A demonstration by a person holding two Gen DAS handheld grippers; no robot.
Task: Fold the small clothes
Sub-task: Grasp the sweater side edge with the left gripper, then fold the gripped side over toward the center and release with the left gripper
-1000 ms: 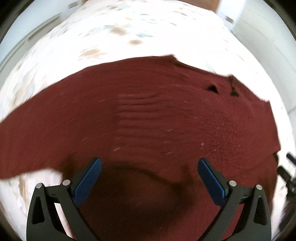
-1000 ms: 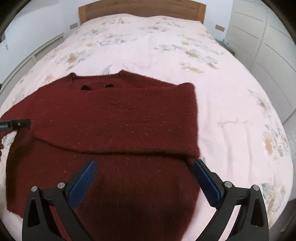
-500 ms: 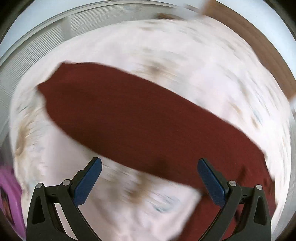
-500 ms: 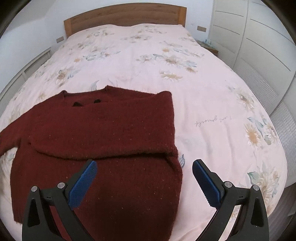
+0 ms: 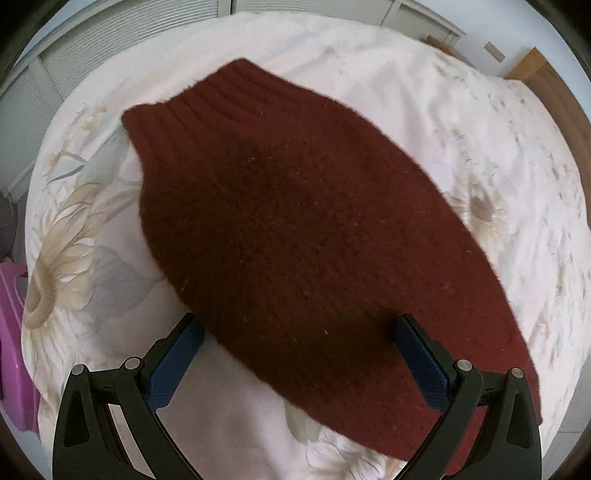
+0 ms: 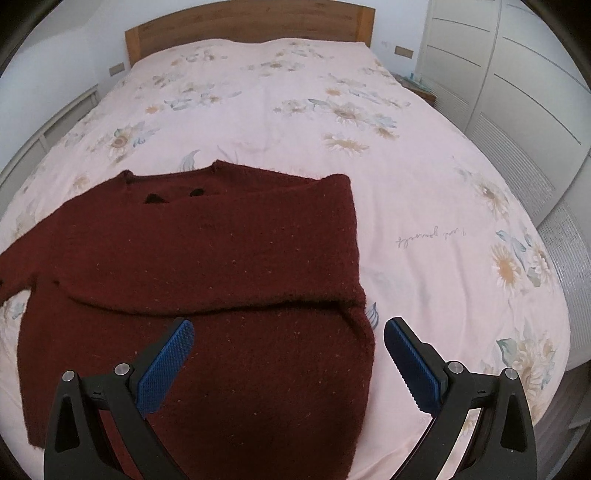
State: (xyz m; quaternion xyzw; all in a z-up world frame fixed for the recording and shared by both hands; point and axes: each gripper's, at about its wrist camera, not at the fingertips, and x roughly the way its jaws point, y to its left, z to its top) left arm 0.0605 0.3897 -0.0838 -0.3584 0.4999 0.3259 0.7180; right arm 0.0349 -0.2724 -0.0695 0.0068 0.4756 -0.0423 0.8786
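Now, by view and thing, placed against the sweater:
Sweater: dark red knit sweater point(image 6: 207, 266) lies flat on the bed point(image 6: 280, 107), near the foot end, collar toward the headboard point(image 6: 247, 26).
Right sleeve: folded sleeve point(image 6: 229, 258) is laid across the sweater's chest, its lower edge running side to side just above the right gripper's fingertips.
Left sleeve: outstretched sleeve point(image 5: 295, 229) reaches away from the sweater's body over the bedspread, ribbed cuff point(image 5: 192, 110) at the far end.
Left gripper: left gripper point(image 5: 295, 354) hovers with jaws spread wide and nothing between the pads; one blue pad point(image 5: 173, 365) stands over the bedspread just beside the sleeve edge, the other over the sleeve itself. Whether the pads touch the knit cannot be told.
Right gripper: right gripper point(image 6: 284, 358) is likewise wide apart and empty, poised above the sweater's lower right part, with its right finger out past the sweater's side edge.
Bedspread: pale pink with sunflower print, bare beyond the sweater toward the headboard.
Wardrobe: white wardrobe doors point(image 6: 517, 74) stand off to the sweater's right.
Pink object: something pink point(image 5: 11, 332) shows beyond the bed edge, on the cuff side of the sweater.
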